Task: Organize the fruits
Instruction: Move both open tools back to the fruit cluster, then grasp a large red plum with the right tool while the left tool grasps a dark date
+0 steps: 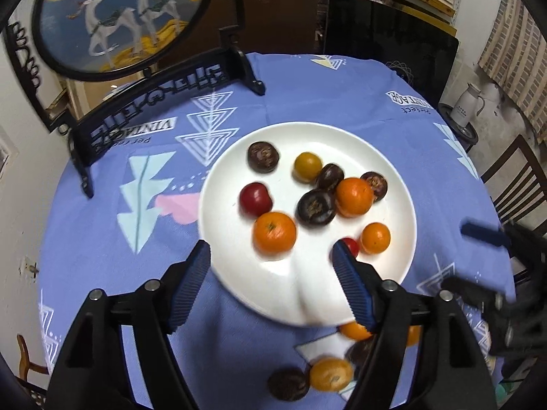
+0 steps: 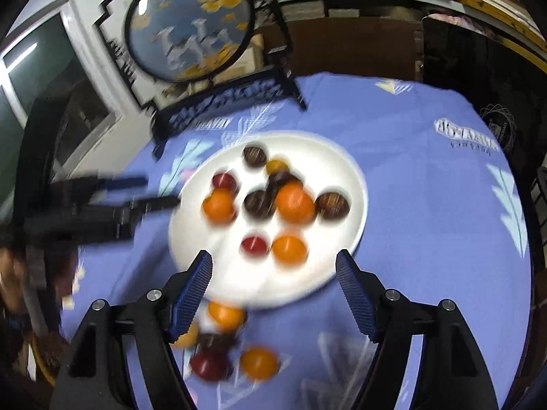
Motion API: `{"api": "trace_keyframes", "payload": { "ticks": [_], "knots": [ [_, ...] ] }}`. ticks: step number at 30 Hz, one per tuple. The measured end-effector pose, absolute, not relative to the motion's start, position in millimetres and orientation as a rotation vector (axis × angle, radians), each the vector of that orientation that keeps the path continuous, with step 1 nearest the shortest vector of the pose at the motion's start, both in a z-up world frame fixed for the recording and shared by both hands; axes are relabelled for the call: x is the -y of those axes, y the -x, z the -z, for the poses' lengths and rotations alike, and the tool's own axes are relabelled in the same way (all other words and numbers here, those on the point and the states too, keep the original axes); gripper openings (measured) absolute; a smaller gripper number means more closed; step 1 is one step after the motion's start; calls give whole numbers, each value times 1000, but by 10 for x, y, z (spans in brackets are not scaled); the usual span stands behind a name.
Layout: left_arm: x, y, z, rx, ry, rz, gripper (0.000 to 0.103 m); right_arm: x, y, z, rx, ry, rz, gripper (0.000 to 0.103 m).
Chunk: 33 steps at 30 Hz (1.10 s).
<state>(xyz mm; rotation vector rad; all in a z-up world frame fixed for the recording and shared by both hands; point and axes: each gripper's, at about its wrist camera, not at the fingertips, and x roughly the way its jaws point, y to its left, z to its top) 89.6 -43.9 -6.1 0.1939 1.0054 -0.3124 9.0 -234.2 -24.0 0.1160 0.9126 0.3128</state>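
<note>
A white plate (image 1: 273, 280) (image 2: 345, 171) lies on the blue tablecloth and holds several oranges, dark brown fruits and small red ones. A large orange (image 1: 274, 232) sits near its front, just beyond my left gripper (image 1: 271, 256), which is open with nothing between its fingers. On the cloth in front of the plate lie loose fruits: an orange (image 1: 331, 374) and a brown fruit (image 1: 288, 384). My right gripper (image 2: 273, 266) stands open and empty over the plate's near rim. Below it lie an orange (image 2: 225, 316), a red fruit (image 2: 208, 365) and another orange (image 2: 258, 364).
A round painted screen on a black carved stand (image 1: 112, 17) (image 2: 191, 24) stands at the table's far left. A dark chair back (image 1: 393, 34) rises behind the table. The right gripper shows at the right edge (image 1: 495, 273); the left gripper shows at the left (image 2: 102, 205).
</note>
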Motion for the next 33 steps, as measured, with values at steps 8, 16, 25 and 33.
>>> {"api": "trace_keyframes", "payload": {
  "ticks": [8,16,25,33],
  "knots": [
    [-45,-577,220,-1080,-101,292,75,1857,674,784,-1082,-22,-421,75],
    [-272,-204,395,-1131,-119,325,75,1598,564,1082,-1116,6,-393,71],
    [-187,110,657,-1182,-190,401,77,1576,544,1059,-1128,20,-416,40],
    [30,94,955,-1172,-288,464,77,1841,712,1047,-1143,-100,-363,40]
  ]
}}
